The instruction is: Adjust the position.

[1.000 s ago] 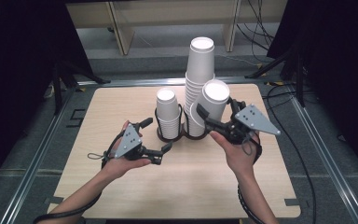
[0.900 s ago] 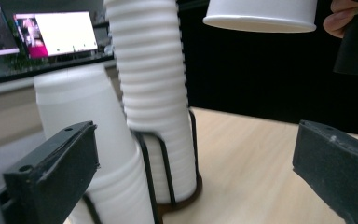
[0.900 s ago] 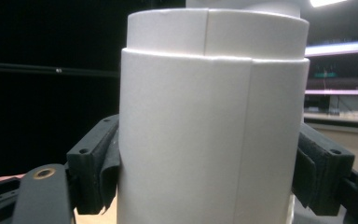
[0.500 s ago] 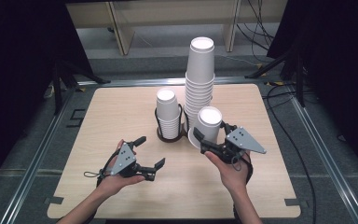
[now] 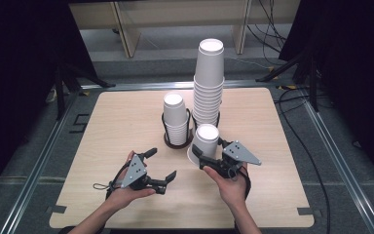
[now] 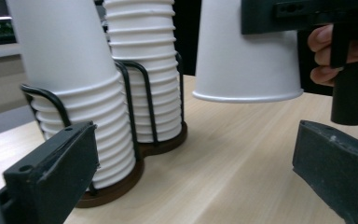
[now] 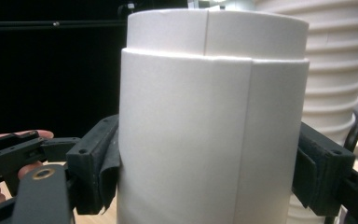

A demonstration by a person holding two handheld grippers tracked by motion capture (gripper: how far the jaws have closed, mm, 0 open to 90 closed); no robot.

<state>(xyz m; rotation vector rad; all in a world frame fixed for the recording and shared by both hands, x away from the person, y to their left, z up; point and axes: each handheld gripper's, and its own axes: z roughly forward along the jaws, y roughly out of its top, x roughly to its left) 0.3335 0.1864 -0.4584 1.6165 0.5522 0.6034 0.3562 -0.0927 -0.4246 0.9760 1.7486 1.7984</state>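
Wooden table [image 5: 126, 126] at frame centre: an upside-down cup [image 5: 205, 142] is clamped by the right gripper [image 5: 209, 158] below the racked stacks [image 5: 177, 122]; the left gripper [image 5: 159, 165] is held wide open, empty, at lower left.

Most of the clutter sits mid-table: a black wire holder [image 5: 177, 141] with a short cup stack [image 5: 176, 119] and, touching it on the right, a much taller stack [image 5: 209, 83], so nothing passes between those two. The right gripper [image 5: 205, 161] clamps an upside-down cup [image 5: 203, 144] just in front of the stacks, lifted clear of the wood, leaving only a narrow gap there. The left gripper [image 5: 160, 168], jaws apart, has bare table [image 5: 117, 117] ahead and to its left; the right edge is roomy too.
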